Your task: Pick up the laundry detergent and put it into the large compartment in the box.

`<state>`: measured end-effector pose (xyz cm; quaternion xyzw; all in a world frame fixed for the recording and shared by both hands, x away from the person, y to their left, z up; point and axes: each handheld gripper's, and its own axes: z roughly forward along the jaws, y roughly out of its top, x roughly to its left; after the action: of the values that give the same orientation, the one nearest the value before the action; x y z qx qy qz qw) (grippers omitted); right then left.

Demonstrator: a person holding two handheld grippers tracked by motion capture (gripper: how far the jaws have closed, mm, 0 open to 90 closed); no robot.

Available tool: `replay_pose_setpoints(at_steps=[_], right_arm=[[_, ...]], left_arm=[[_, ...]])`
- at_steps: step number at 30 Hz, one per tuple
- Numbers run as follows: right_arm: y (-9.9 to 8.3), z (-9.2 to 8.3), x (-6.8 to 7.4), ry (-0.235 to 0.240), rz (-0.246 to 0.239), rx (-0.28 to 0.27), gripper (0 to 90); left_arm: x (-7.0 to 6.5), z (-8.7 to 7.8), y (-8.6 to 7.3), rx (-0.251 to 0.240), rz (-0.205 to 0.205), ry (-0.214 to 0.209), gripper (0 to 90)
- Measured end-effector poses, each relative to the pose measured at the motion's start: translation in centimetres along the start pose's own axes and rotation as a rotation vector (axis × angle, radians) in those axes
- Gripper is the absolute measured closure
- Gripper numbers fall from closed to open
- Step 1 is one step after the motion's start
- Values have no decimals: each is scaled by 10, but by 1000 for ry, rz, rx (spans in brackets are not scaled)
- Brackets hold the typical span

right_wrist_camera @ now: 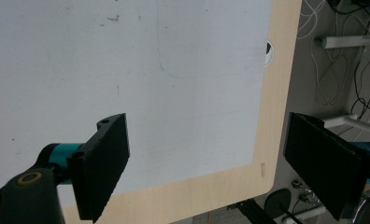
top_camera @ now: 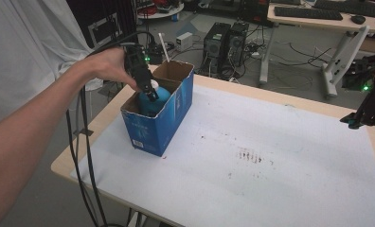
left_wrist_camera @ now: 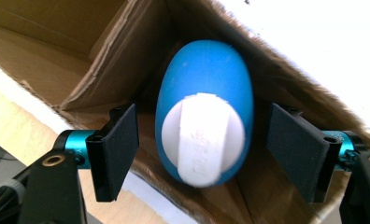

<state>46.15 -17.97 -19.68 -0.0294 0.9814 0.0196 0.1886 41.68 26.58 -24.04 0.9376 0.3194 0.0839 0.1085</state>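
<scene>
The smooth blue egg-shaped plastic bottle with a white ribbed cap (left_wrist_camera: 204, 116) stands inside the blue cardboard box (top_camera: 169, 118), directly between the left gripper's (left_wrist_camera: 204, 149) jaws, which stand apart with a clear gap on both sides and hold nothing. It looks light, rigid and slippery, so the flat-sided cap seems the surest hold. The right gripper (right_wrist_camera: 220, 163) hangs wide open and empty over the white-covered table (right_wrist_camera: 127, 70).

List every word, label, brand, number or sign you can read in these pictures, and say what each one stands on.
None can be read for certain.
White print and a white label on the blue box: too small and blurred in the high view.
Raised lettering on the white cap of the blue bottle: blurred in the left gripper view.
Small mark on the table edge: too small to read.
</scene>
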Motion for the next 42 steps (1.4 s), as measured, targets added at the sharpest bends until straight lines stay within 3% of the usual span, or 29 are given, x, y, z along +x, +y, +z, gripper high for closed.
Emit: replay_pose_setpoints(at_steps=[6, 10, 12, 15, 18, 23, 31, 38, 42], right_arm=[[0, -1, 1, -4, -3, -6, 138], [0, -2, 1, -4, 1, -5, 138], [0, -2, 1, -6, 3, -6, 138], [0, -2, 1, -3, 0, -6, 138], [0, -2, 1, -2, -1, -8, 138], [2, -2, 1, 1, -3, -10, 138], [4, -5, 3, 0, 3, -13, 137], [2, -9, 3, -1, 14, -27, 137], [2, -11, 4, -4, 20, -28, 137]], left_arm=[[-11, -23, 17, -17, 54, 37, 261], [-23, -41, 38, -38, 111, 52, 261], [-26, -44, 44, -45, 124, 52, 261], [-43, -52, 65, -73, 173, 40, 261], [-53, -54, 76, -82, 195, 30, 239], [-79, -48, 103, -93, 268, -5, 187], [-105, -35, 135, -91, 332, -40, 165], [-128, -16, 153, -81, 381, -60, 165], [-133, -9, 157, -73, 396, -72, 165]])
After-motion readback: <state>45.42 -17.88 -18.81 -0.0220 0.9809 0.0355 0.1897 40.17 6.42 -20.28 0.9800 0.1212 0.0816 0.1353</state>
